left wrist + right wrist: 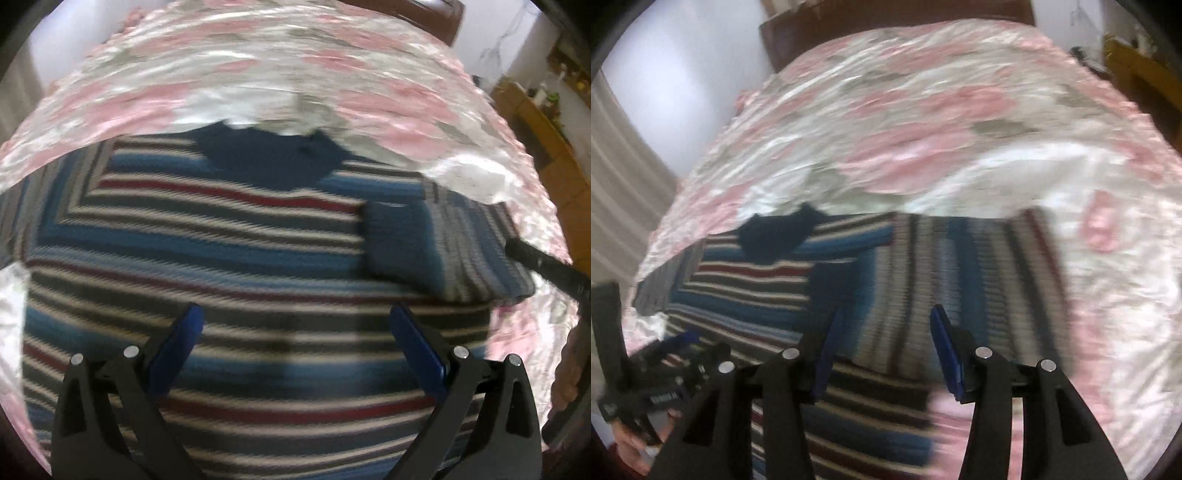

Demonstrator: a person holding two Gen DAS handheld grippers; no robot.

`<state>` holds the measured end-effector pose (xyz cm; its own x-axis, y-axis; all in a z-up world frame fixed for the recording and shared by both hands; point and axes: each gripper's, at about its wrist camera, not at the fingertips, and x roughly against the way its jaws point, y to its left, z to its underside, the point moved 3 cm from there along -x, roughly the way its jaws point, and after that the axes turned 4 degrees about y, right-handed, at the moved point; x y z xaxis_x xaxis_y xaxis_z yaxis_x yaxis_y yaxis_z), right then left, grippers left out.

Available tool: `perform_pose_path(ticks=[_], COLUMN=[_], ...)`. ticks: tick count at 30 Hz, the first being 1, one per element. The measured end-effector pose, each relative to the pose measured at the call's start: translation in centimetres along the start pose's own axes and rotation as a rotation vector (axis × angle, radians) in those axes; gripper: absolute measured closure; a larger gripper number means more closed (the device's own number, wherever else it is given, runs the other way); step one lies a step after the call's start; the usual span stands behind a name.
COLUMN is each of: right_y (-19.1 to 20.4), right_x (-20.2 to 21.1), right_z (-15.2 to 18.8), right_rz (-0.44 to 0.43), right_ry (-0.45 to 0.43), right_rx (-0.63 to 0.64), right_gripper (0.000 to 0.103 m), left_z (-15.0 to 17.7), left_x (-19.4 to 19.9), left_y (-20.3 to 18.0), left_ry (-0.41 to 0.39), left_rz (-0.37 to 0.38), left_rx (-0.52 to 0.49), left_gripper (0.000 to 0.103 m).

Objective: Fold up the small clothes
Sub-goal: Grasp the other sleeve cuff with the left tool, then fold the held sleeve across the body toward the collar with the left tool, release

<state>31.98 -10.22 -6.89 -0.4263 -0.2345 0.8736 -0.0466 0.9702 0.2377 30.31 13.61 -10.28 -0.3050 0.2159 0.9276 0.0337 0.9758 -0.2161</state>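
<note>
One sweater, striped in blue, white, grey and dark red, lies flat on the bedspread and fills the middle and lower part of the left wrist view; its navy collar points toward the top of the frame. It looks like a soft, fairly thick knit: limp, light, not slippery, likely to drape and bunch where lifted. A pinch at a hem corner or along the shoulder seam should hold better than a grab at the middle of the body.

The left gripper hovers over the lower body of the sweater, jaws wide, holding nothing. The right gripper sits at lower centre of its own view over the folded sleeve, jaws also spread and empty.

The left view shows the navy cuff lying on the chest at right of frame. The right view shows what the left lacks: the sleeve turned across the body with stripes running upright, the headboard at top, and the left gripper with a hand at lower left.
</note>
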Motion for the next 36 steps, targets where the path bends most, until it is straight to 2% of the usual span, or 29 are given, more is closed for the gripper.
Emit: perform_pose_path(ticks=[5, 10, 11, 12, 14, 16, 18, 19, 23, 27, 33, 36], right_y=[-4.2, -6.4, -6.7, -7.0, -7.6, -8.0, -8.2, -8.5, -9.0, -8.8, -7.4, -7.2], right_x=[1.9, 2.4, 2.4, 2.3, 2.2, 2.3, 2.3, 2.4, 2.6, 2.8, 1.3, -0.8], right_z=[1.6, 3.6, 3.9, 4.3, 4.8, 5.1, 5.3, 5.3, 5.3, 5.0, 3.6, 2.6], right_rz=[0.025, 0.05, 0.05, 0.044, 0.041, 0.057, 0.066, 0.067, 0.067, 0.052, -0.019, -0.063], right_ry=[-0.008, -0.018, -0.02, -0.022, -0.02, -0.025, -0.03, -0.033, -0.039, -0.045, -0.009, 0.037], right_rx=[-0.023, -0.005, -0.004, -0.006, -0.005, 0.008, 0.013, 0.009, -0.007, -0.013, -0.059, -0.116], right_gripper=[0.052, 0.049, 0.049, 0.048, 0.046, 0.046, 0.046, 0.046, 0.046, 0.046, 0.039, 0.038], left_z=[-1.3, -2.2, -2.3, -2.5, -2.8, -3.1, -3.6, -3.8, -4.9, -6.3, -7.8, -8.1], left_x=[-4.2, -7.0, -7.5, -7.9, -8.7, -9.1, -8.7, -8.1, -4.7, -1.2, 0.9, 0.4], left_y=[-3.7, -5.3, -5.8, -6.0, -6.1, -6.1, -6.2, -6.2, -5.8, -2.9, 5.2, 8.6], left_ry=[0.109, 0.15, 0.156, 0.162, 0.178, 0.172, 0.152, 0.125, -0.008, -0.113, -0.165, -0.147], left_rz=[0.085, 0.124, 0.128, 0.127, 0.121, 0.122, 0.135, 0.155, 0.149, 0.108, -0.045, -0.07], left_rx=[0.026, 0.08, 0.08, 0.083, 0.109, 0.137, 0.143, 0.148, 0.12, 0.126, 0.161, 0.205], left_gripper=[0.003, 0.005, 0.01, 0.026, 0.048, 0.061, 0.091, 0.094, 0.096, 0.096, 0.096, 0.096])
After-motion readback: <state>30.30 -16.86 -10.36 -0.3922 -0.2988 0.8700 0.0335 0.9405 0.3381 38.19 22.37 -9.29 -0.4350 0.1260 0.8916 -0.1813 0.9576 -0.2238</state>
